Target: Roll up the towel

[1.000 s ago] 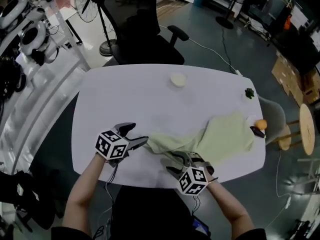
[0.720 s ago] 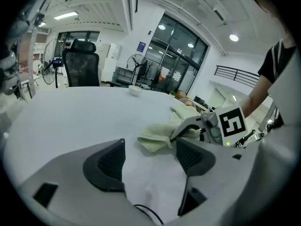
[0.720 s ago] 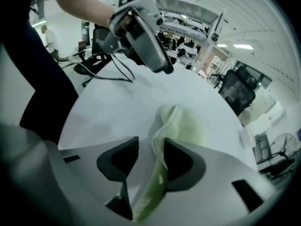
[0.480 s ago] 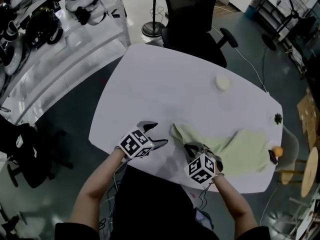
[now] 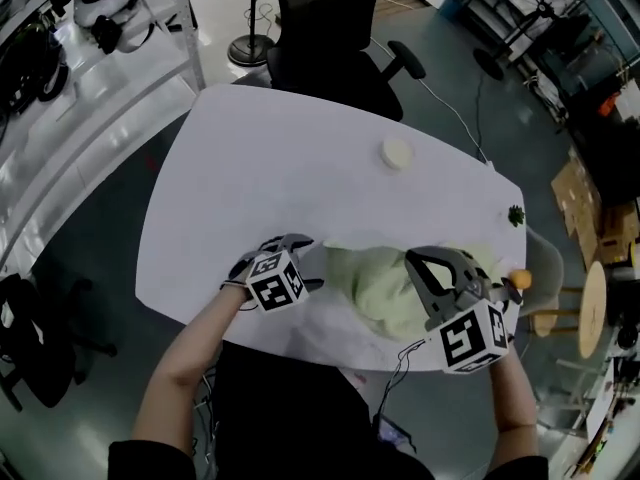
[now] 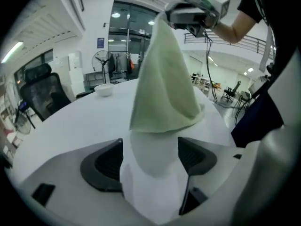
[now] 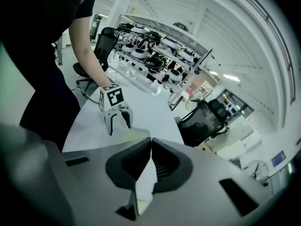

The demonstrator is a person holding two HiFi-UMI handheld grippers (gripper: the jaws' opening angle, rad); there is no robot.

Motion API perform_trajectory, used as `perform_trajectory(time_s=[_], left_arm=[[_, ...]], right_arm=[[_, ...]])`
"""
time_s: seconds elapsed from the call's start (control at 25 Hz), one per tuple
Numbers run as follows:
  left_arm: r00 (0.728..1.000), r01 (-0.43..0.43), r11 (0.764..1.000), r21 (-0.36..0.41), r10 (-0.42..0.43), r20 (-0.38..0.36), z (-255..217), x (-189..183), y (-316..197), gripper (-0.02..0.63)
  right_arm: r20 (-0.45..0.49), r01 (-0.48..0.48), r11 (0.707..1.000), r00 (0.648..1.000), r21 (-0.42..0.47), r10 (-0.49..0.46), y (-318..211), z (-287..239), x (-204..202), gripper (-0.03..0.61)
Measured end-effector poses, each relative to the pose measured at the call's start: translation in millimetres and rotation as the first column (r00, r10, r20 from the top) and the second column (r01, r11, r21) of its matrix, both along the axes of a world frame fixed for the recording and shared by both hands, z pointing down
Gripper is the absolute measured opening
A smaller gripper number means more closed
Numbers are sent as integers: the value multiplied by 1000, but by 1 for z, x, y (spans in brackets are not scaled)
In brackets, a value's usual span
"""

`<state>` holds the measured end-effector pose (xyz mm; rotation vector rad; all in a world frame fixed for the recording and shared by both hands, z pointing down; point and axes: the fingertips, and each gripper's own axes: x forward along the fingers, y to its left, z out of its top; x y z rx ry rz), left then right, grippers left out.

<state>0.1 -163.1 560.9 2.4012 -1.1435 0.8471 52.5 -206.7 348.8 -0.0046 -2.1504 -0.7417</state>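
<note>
**Towel's right end lost behind gripper**

Head view: right gripper (image 5: 415,263) hangs over the towel (image 5: 370,290), so the cloth's right part and the pinch point are covered. At the tabletop's (image 5: 280,178) right edge, a dark green speck (image 5: 515,214) and an orange speck (image 5: 520,279) are too small to ID. The near edge is partly under the person's forearm (image 5: 185,363). Right gripper view: just a pale sliver btwn the closed jaws, the rest of the towel unseen. Left gripper view: the towel's peak is masked by the right gripper.
</note>
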Motion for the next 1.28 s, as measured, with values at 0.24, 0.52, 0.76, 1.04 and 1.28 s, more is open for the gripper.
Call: perform_trajectory(time_s=[0.24,0.52,0.76,1.04,1.28], left_arm=[[972,-166,969,183,130,196,-28,8,-52,382],[884,-414,907,84,378,274,-6,47,-75,128],[966,-255,966,-45,257,31,-23,37,-47,46],[944,41,975,-219,-110,-310,-81,12,24,44],[826,197,869,-454,-397,-400,-46,-12,93,43]], right_arm=[[-15,-5,997,1000,73,6,-12,-30,23,17],[-32,-85,992,996,91,88,-22,-32,58,17],[-31,-133,981,990,143,139,-82,-28,61,15],[-10,21,957,1000,290,-19,-135,-41,-56,8],[-174,185,975,971,120,-162,-116,49,-156,9]])
